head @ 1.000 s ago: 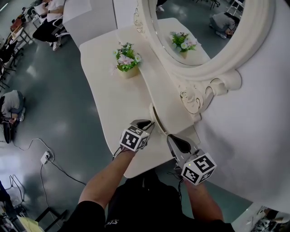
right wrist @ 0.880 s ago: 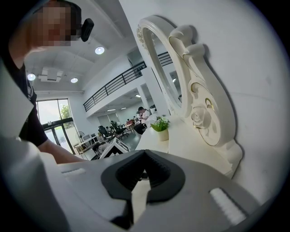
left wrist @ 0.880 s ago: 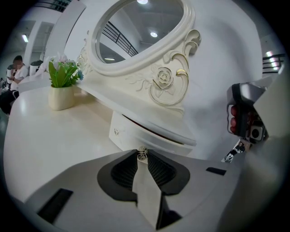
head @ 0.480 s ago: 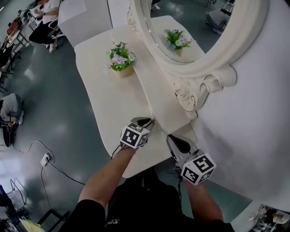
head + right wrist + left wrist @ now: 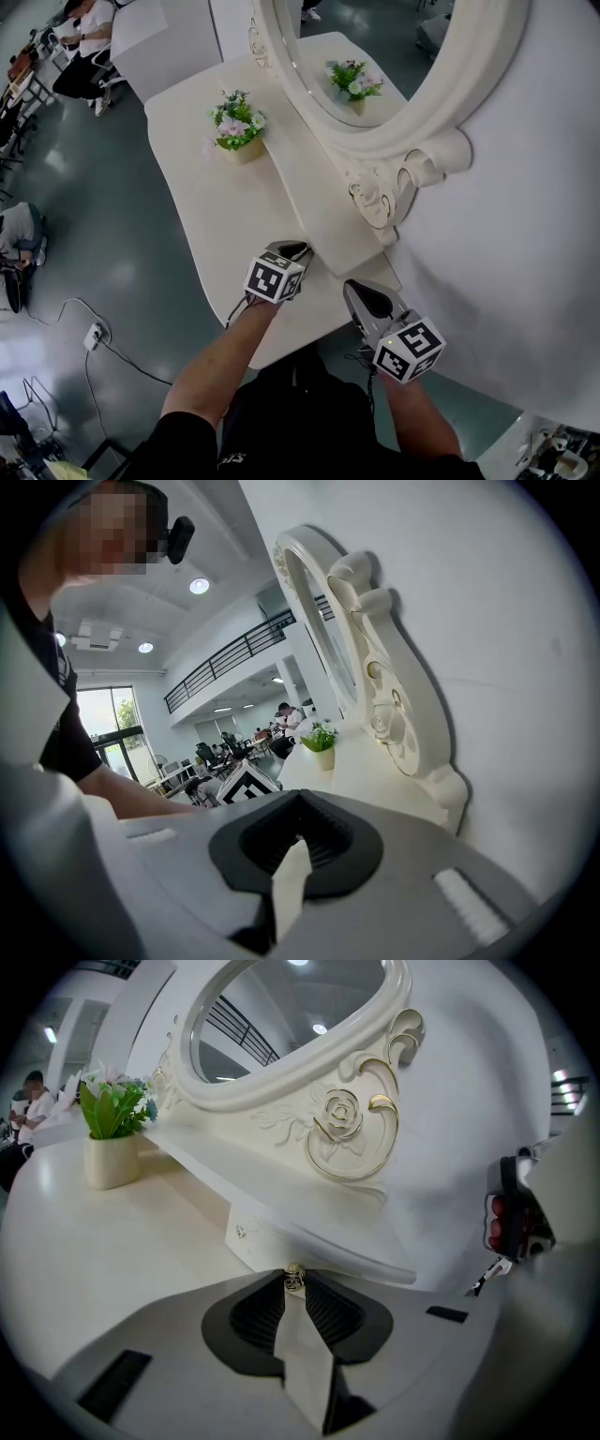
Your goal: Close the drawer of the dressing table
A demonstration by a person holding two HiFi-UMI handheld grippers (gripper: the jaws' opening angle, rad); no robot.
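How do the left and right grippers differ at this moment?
The left gripper pinches the small brass drawer knob in its fingers; the right gripper has its fingers together on nothing. The left gripper is at the drawer front; the right gripper is held clear of it, near the wall. Both carry a marker cube.

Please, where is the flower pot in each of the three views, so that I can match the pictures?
Head view: flower pot upper left of centre, on the table.
Left gripper view: at the far left edge.
Right gripper view: small, near the centre.
Shared landmark: the carved mirror frame, to the pot's right in all three.
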